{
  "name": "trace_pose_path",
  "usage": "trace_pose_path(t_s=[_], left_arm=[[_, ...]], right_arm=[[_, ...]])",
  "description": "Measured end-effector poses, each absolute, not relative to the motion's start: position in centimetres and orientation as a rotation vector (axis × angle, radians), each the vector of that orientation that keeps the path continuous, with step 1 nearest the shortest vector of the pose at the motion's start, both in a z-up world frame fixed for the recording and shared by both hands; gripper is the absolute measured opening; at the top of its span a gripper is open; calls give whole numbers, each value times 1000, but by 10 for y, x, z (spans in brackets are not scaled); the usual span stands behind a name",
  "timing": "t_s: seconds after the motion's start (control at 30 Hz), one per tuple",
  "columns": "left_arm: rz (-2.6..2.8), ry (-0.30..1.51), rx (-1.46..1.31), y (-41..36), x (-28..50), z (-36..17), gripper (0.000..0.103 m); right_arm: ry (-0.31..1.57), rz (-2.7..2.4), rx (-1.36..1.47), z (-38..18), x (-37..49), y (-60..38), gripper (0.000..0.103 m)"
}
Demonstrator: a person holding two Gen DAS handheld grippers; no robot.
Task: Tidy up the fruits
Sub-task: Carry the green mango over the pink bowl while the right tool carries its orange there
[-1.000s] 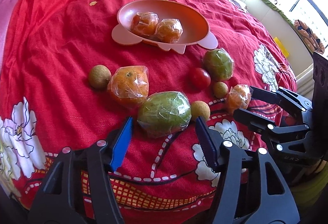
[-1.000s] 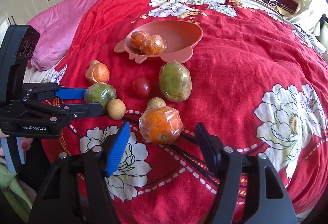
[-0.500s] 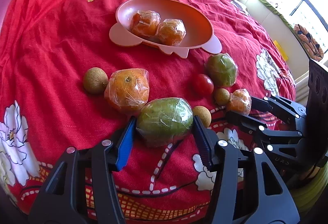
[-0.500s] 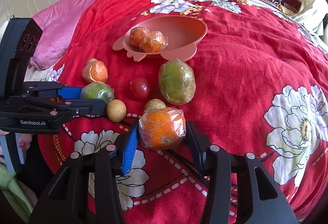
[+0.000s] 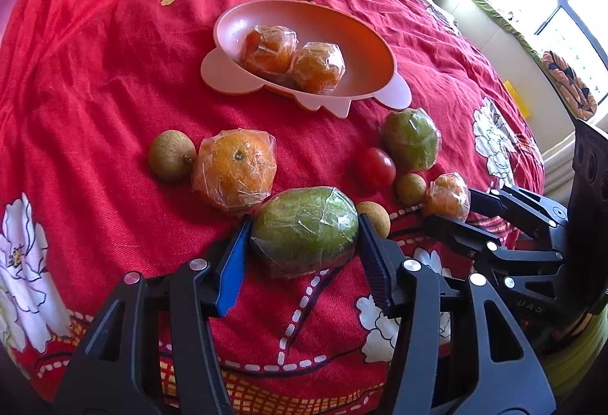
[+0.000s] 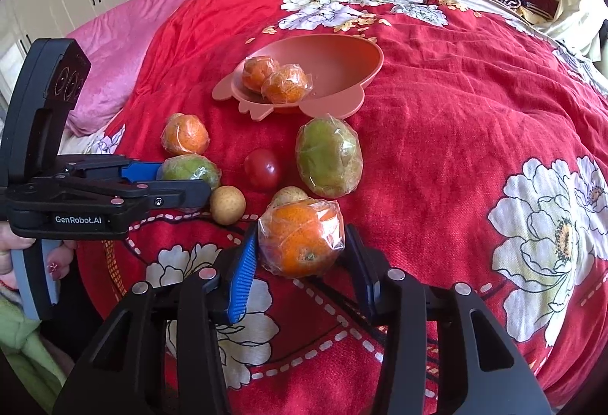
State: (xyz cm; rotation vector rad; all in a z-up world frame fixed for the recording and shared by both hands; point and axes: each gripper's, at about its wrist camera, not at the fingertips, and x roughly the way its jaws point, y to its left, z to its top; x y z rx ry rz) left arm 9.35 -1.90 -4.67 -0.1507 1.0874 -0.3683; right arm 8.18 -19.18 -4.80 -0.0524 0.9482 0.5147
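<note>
- Left wrist view: the left gripper (image 5: 304, 236) has just closed in from a wider stance, and its fingers (image 5: 232, 263) now press both sides of the wrapped green fruit (image 5: 306, 227), which sat loose between them a second ago. The fruit lies on the red bedspread (image 5: 95, 73), just in front of a wrapped orange (image 5: 235, 168) and touching a small brown fruit (image 5: 374, 215). The pink bowl (image 5: 376, 46) beyond holds two wrapped oranges (image 5: 292, 60).
- Right wrist view: the right gripper (image 6: 302, 248) has narrowed the same way; its fingers (image 6: 243, 270) now clamp the wrapped orange at the front (image 6: 300, 238), earlier ungripped ahead of them. This orange rests on the bedspread against another small brown fruit (image 6: 288, 195), near a red tomato (image 6: 263, 167) and a second green fruit (image 6: 328, 157).
- Meaning: both hands appear to have secured a fruit at once, neither lifted. The next step is probably carrying them to the bowl; the slick plastic wrap could let either slip.
</note>
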Motion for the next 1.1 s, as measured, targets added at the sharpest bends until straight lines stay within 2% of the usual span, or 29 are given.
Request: trace_pose_path(t_s=[0.4, 1.1], left_arm=[[-381, 1026, -165, -12, 88, -15, 46], [-342, 987, -140, -8, 141, 9, 46]], right_arm=[[883, 517, -58, -16, 86, -196, 43], [813, 508, -75, 15, 124, -193, 43]])
